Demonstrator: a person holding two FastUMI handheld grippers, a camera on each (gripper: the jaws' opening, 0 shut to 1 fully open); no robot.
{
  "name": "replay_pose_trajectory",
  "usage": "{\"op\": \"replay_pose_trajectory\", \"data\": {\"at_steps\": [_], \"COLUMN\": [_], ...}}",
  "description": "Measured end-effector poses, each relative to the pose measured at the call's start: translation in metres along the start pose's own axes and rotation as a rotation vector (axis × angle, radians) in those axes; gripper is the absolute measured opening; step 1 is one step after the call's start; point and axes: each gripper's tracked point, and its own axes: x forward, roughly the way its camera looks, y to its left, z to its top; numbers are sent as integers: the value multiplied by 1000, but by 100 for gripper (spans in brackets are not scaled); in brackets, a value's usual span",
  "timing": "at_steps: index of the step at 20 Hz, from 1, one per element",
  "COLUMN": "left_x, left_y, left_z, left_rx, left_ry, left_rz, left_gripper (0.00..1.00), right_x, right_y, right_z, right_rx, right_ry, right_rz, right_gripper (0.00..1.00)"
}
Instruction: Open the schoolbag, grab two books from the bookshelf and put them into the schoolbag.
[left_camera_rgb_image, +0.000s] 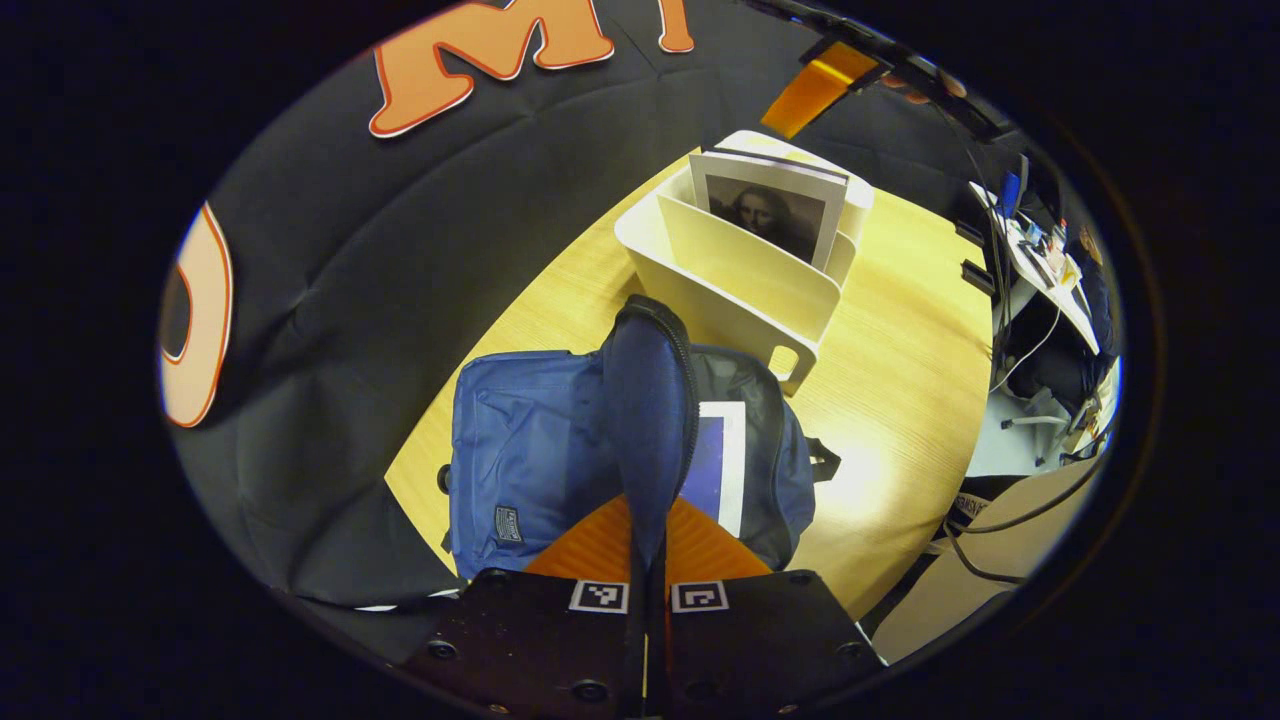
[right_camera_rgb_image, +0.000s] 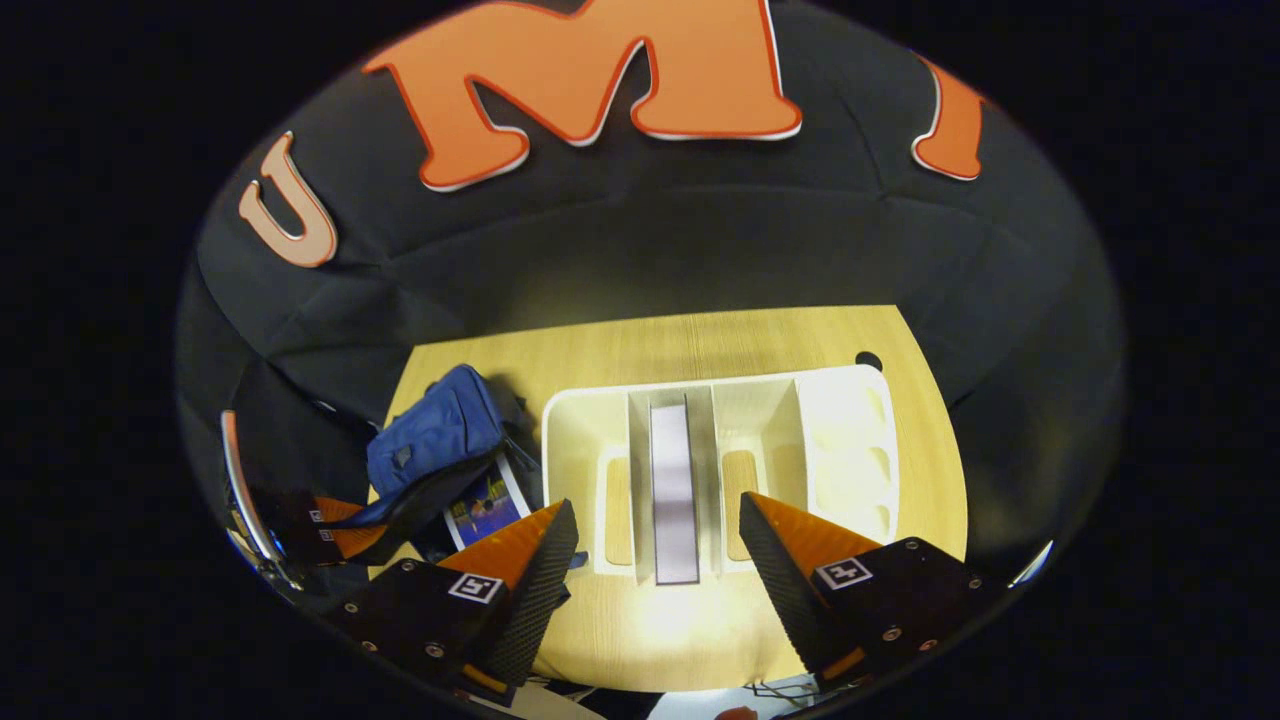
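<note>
Schoolbag (left_camera_rgb_image: 520, 450) flap pinched by left fingers (left_camera_rgb_image: 600, 545) — right fingers (right_camera_rgb_image: 800, 540) wide above bookshelf (right_camera_rgb_image: 580, 430).

You work in a recording booth set inside an office or lab: black cloth wall (right_camera_rgb_image: 640, 260) behind a pale wooden table (left_camera_rgb_image: 900, 330), with a cluttered desk (left_camera_rgb_image: 1040, 265) and loose cables (left_camera_rgb_image: 1010, 515) beyond it.

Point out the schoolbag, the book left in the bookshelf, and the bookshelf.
schoolbag (left_camera_rgb_image: 520, 450), left gripper view, blue front panel.
book (right_camera_rgb_image: 673, 490), right gripper view, top edge.
bookshelf (right_camera_rgb_image: 840, 440), right gripper view, white right-hand wall.
</note>
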Motion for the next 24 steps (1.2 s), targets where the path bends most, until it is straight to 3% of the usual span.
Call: {"op": "replay_pose_trajectory", "data": {"at_steps": [4,13,15,17,18,19,20,24], "left_x": [2,11,13,14,15,15,16,18], "left_y": [-2,0,0,0,0,0,0,0], "left_z": [-3,-5,-5,-5,-4,-5,-5,-8], "left_rx": [-5,-21,-22,-23,-23,-23,-24,-31], "left_ry": [3,10,12,14,14,15,17,18], "left_rz": [-9,-41,-46,-49,-49,-51,-53,-54], "left_gripper": [2,2,2,2,2,2,2,2], "right_x": [39,76,80,81,81,79,78,69], "right_y": [-13,-5,-6,-8,-11,-11,-11,-11], "right_z": [-3,-17,-23,-23,-23,-21,-20,-17], "right_rx": [-12,-77,-86,-83,-92,-90,-85,-42], "right_ry": [84,219,249,260,257,255,253,231], "right_rz": [-59,-50,-62,-57,-55,-54,-57,-57], "right_gripper": [98,97,59,36,33,19,30,30]}}
